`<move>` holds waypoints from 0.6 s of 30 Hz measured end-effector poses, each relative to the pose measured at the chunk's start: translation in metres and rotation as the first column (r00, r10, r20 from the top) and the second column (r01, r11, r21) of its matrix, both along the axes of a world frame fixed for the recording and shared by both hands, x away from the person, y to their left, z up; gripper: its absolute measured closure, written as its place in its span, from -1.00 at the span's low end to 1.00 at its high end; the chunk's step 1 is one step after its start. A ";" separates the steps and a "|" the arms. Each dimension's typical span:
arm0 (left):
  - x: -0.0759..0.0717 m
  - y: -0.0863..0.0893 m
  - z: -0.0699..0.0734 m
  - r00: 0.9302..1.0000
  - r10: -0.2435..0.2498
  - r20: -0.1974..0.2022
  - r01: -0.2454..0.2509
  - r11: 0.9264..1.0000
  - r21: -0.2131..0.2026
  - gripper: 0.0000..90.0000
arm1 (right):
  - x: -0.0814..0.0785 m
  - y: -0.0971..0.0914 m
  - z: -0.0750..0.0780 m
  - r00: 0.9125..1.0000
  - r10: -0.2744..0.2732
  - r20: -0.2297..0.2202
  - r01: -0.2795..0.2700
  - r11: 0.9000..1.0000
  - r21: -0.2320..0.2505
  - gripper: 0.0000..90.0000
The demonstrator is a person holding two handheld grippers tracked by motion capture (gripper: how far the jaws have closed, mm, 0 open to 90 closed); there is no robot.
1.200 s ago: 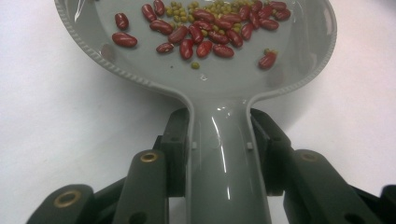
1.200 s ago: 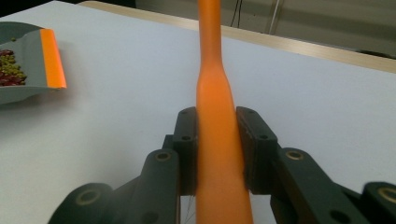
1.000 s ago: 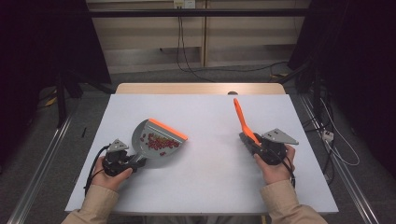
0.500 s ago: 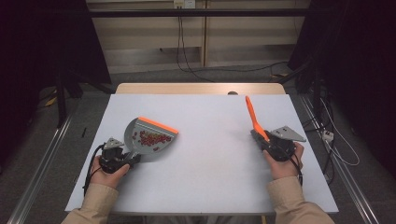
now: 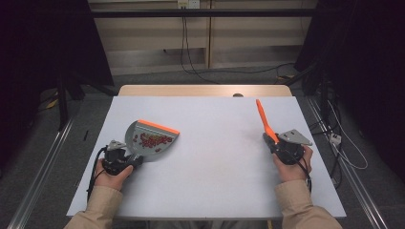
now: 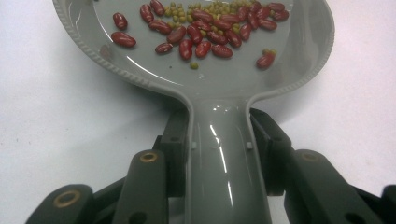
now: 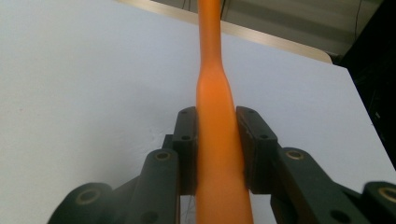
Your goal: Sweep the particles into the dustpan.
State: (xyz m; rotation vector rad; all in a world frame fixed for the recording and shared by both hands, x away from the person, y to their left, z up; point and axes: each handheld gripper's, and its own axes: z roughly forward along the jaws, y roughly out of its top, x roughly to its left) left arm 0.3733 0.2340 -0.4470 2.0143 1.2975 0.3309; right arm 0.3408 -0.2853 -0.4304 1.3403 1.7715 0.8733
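Drifting rightward: right tool (image 5: 270, 138) gripping orange brush (image 5: 263, 119); dustpan (image 5: 152, 139) steady.

the worktop (image 5: 215, 157) is the brightest thing in the high view, evenly lit from above, and it throws almost no hard shadow. around the worktop the room falls off to near black on both sides, with dim floor and wall beyond its far edge. in the left gripper view the grey dustpan (image 6: 210, 84) carries long white streaks of glare down its handle and a curved glint in its bowl; a soft shadow lies on the worktop under the bowl. in the right gripper view the orange handle (image 7: 215, 140) is blurred and slightly overexposed, and the worktop's far edge looks soft.
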 end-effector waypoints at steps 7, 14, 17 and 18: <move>-0.005 -0.003 0.001 1.000 -0.011 -0.001 0.011 0.999 -0.042 0.29 | -0.003 0.012 -0.003 1.000 0.022 -0.005 -0.022 1.000 0.021 0.54; -0.009 -0.007 0.001 0.999 -0.030 -0.011 0.029 0.996 -0.084 0.18 | -0.006 0.026 -0.009 0.999 0.033 -0.012 -0.033 0.998 0.059 0.51; -0.011 -0.009 0.001 0.999 -0.041 -0.009 0.040 0.994 -0.098 0.13 | -0.005 0.028 -0.011 0.999 0.031 -0.010 -0.030 0.996 0.087 0.49; -0.012 -0.011 0.001 0.999 -0.048 -0.010 0.047 0.994 -0.101 0.12 | -0.005 0.028 -0.011 0.999 0.031 -0.010 -0.030 0.995 0.091 0.49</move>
